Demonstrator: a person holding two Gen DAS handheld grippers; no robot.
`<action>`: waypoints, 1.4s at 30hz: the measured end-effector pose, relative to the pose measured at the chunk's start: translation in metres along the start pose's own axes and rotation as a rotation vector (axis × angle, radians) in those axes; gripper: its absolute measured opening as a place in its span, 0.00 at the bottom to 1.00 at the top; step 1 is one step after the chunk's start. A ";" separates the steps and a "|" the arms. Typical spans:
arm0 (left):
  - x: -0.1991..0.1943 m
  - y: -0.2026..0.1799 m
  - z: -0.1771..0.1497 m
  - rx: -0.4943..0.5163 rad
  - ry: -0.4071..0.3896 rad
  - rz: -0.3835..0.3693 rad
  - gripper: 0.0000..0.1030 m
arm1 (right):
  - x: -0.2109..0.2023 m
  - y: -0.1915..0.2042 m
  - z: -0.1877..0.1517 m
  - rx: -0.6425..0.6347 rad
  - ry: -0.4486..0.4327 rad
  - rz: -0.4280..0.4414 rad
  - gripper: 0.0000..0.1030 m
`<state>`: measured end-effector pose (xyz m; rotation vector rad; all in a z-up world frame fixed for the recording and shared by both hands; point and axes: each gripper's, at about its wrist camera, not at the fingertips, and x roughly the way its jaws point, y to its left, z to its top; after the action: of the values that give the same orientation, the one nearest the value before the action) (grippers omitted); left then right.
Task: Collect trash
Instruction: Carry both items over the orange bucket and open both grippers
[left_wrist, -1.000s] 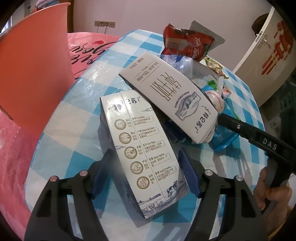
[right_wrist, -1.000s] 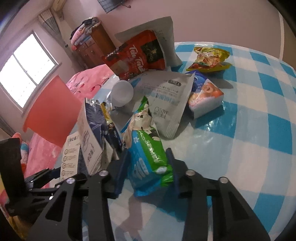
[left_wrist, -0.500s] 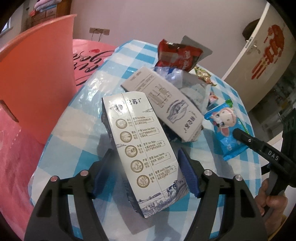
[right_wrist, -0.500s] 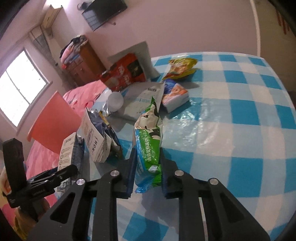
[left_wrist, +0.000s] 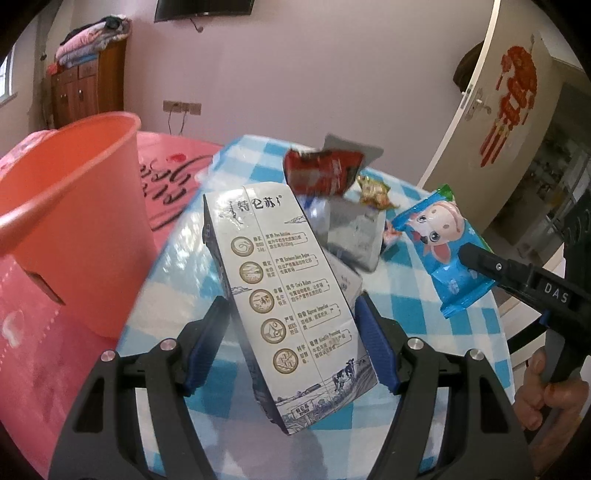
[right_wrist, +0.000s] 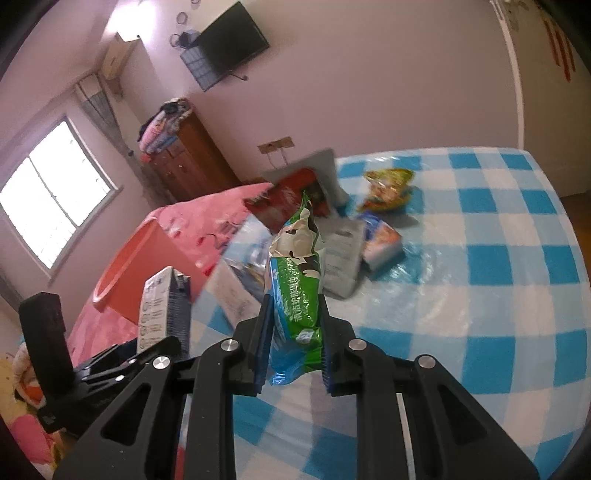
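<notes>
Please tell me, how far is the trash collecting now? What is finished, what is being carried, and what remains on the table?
Nothing visibly finished: the orange bin's inside is hidden. In hand: the left gripper clamps the white milk carton, lifted off the checked tablecloth; the right gripper is shut on the blue-green snack bag. Left: red bag, yellow wrapper, grey pouch, another carton, small packets.

On the table (left_wrist: 177, 258), the bucket (left_wrist: 74, 206) stands at nine o'clock of the carton (left_wrist: 291, 295); wrappers (left_wrist: 321, 173) lie at twelve.
</notes>
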<state>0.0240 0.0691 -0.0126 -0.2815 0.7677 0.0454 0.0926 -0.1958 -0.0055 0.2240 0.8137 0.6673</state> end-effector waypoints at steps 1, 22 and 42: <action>-0.004 0.002 0.004 0.002 -0.012 0.005 0.69 | 0.001 0.004 0.004 -0.006 -0.001 0.013 0.23; -0.069 0.157 0.092 -0.183 -0.200 0.339 0.69 | 0.120 0.207 0.096 -0.263 0.104 0.339 0.23; -0.026 0.192 0.087 -0.217 -0.110 0.350 0.72 | 0.167 0.209 0.090 -0.215 0.089 0.314 0.75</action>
<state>0.0364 0.2787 0.0198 -0.3445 0.6957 0.4727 0.1451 0.0769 0.0457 0.1281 0.7919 1.0595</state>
